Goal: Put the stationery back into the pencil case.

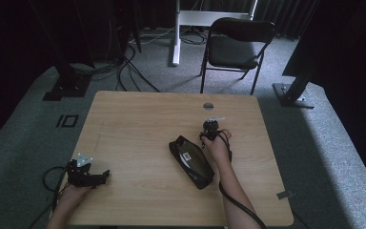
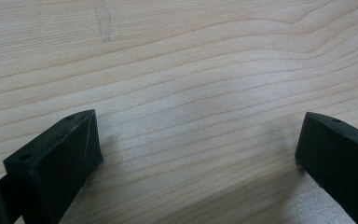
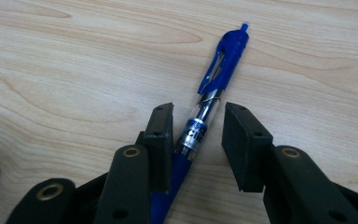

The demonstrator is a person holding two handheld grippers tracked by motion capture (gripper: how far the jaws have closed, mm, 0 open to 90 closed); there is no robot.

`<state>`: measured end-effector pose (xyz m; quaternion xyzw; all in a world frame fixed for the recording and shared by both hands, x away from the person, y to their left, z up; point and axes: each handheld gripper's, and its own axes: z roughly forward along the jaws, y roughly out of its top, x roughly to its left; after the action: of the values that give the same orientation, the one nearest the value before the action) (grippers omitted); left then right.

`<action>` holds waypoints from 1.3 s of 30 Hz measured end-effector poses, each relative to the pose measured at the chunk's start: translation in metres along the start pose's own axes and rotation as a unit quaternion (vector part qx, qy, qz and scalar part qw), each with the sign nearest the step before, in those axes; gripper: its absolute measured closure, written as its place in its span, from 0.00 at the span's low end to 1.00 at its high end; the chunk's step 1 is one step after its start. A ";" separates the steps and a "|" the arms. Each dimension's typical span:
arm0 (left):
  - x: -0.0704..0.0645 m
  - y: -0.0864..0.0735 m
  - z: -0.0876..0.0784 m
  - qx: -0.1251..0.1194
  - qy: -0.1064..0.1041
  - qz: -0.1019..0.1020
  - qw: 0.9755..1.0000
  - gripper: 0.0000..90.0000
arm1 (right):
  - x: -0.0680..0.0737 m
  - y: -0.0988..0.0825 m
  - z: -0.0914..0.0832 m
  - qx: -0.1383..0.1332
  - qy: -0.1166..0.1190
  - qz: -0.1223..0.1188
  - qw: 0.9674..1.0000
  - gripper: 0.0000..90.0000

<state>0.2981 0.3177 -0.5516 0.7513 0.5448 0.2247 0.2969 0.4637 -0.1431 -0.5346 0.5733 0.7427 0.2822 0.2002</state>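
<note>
A blue retractable pen (image 3: 209, 100) with a clear barrel lies flat on the wooden table (image 1: 138, 124). In the right gripper view my right gripper (image 3: 196, 109) straddles it. The left jaw sits against the barrel, a gap stays between the pen and the right jaw, so the gripper is open. In the high view the right gripper (image 1: 210, 128) points down at the table just beyond a black zip pouch (image 1: 192, 161). My left gripper (image 1: 106, 174) rests near the table's front left. Its jaws stand wide apart over bare wood in the left gripper view (image 2: 200, 121).
The black pouch lies slanted right of the table's middle, beside my right forearm. A round cable grommet (image 1: 208, 105) sits near the far edge. A black chair (image 1: 236, 45) and frame legs stand on the carpet beyond the table.
</note>
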 end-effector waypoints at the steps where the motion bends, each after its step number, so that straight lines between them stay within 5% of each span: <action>1: 0.000 0.000 0.000 0.000 0.000 0.000 1.000 0.00 | 0.000 0.000 0.000 0.000 -0.001 0.001 1.000 0.71; 19: 0.000 0.000 0.000 0.000 0.000 0.000 1.000 0.00 | -0.005 -0.001 -0.001 -0.001 -0.010 -0.007 1.000 0.88; 39: 0.000 0.000 0.000 0.000 0.000 0.000 1.000 0.00 | -0.021 0.000 -0.019 -0.001 0.006 0.017 1.000 0.88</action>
<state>0.2981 0.3177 -0.5517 0.7512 0.5449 0.2249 0.2970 0.4572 -0.1667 -0.5211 0.5837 0.7340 0.2896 0.1915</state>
